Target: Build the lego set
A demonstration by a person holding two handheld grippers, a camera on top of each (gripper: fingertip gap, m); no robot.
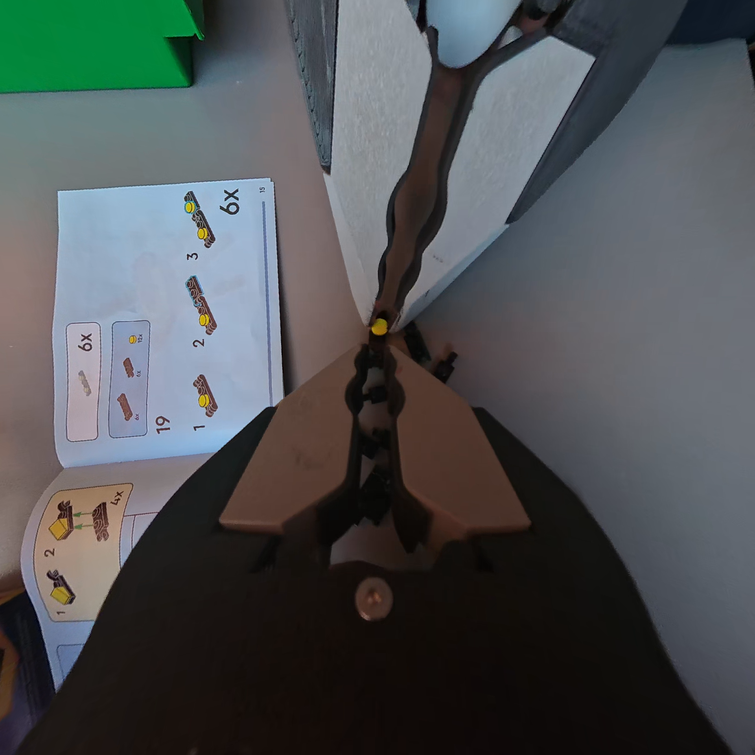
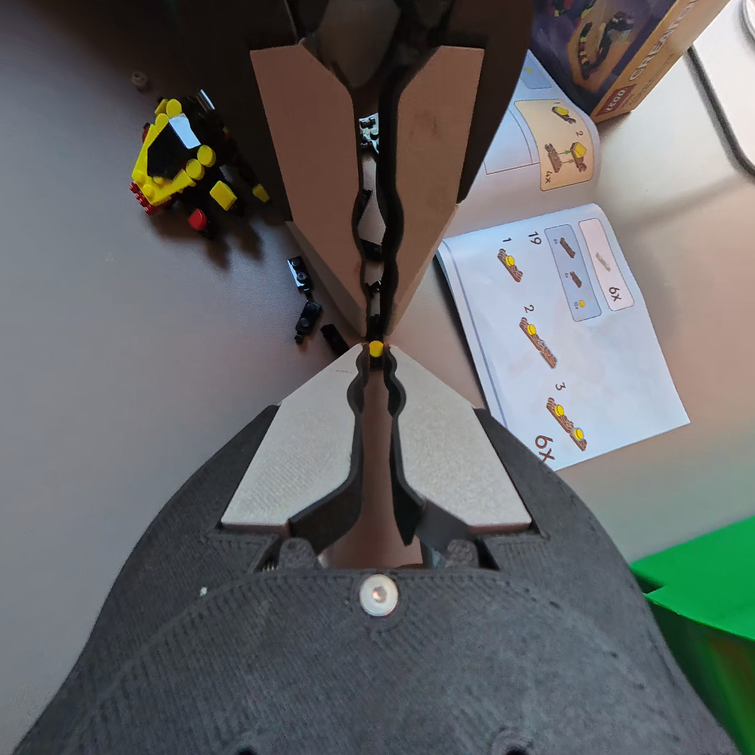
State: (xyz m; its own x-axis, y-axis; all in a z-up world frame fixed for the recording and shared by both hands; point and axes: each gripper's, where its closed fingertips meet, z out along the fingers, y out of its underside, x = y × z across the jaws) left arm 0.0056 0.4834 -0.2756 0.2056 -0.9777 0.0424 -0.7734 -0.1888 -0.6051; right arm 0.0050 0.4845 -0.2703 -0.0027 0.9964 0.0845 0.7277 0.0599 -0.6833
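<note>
On a plain grey table, the left gripper and right gripper meet tip to tip, both clenched around a yellow stud. An open instruction booklet lies right; a part-built model far left.

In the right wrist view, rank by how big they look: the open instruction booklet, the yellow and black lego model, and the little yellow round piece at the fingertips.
1. Instruction booklet
2. Yellow and black lego model
3. Yellow round piece, clearly the smallest
</note>
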